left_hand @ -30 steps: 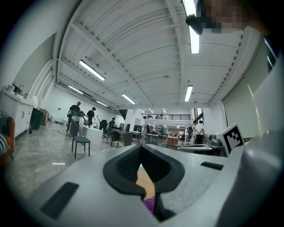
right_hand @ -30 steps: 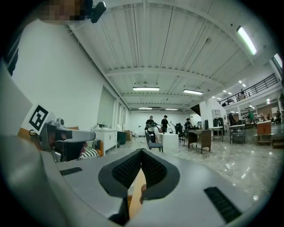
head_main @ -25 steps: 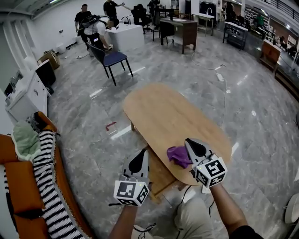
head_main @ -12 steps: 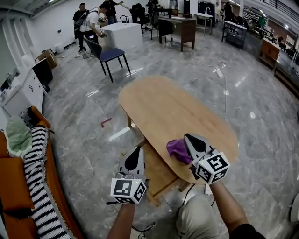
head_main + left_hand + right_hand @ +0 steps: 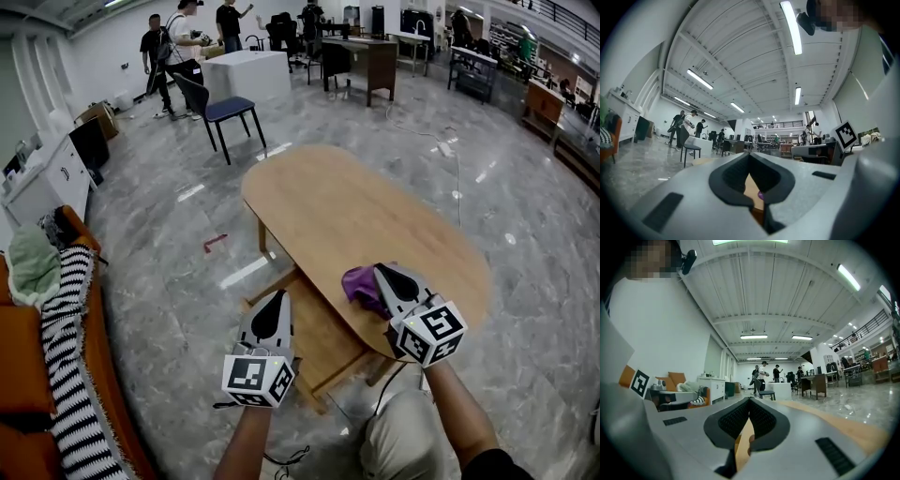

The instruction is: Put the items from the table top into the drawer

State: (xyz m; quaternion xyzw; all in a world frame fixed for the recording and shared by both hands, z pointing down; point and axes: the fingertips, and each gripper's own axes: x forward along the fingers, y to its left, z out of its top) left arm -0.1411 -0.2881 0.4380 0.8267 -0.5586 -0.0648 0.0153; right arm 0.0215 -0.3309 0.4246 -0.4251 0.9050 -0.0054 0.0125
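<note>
A long wooden worktop [image 5: 337, 211] with round ends stands on a shiny grey floor [image 5: 178, 272]. A purple cloth [image 5: 359, 281] lies in a heap on the worktop, close to the near edge, and it is the only thing on there. The right gripper [image 5: 379, 270] is just beside the cloth, on its right side. Whether they touch cannot be seen from above. Its two jaws are pressed together with nothing between them, and in the right gripper view only the wood of the worktop shows past them. The left gripper [image 5: 280, 296] is off to the left of the cloth, by the edge of the worktop and above the drawer [image 5: 319, 345]. Its jaws are closed tight too and hold nothing, and a tiny bit of purple shows past them in the left gripper view. The drawer sticks out from under the worktop on the near left side and looks bare inside. Far back stands a blue chair [image 5: 228, 112], with some people [image 5: 178, 47] near it. On the left is an orange sofa [image 5: 23, 375] with a striped blanket [image 5: 70, 375] on it. A small red thing [image 5: 216, 244] lies on the floor.
</note>
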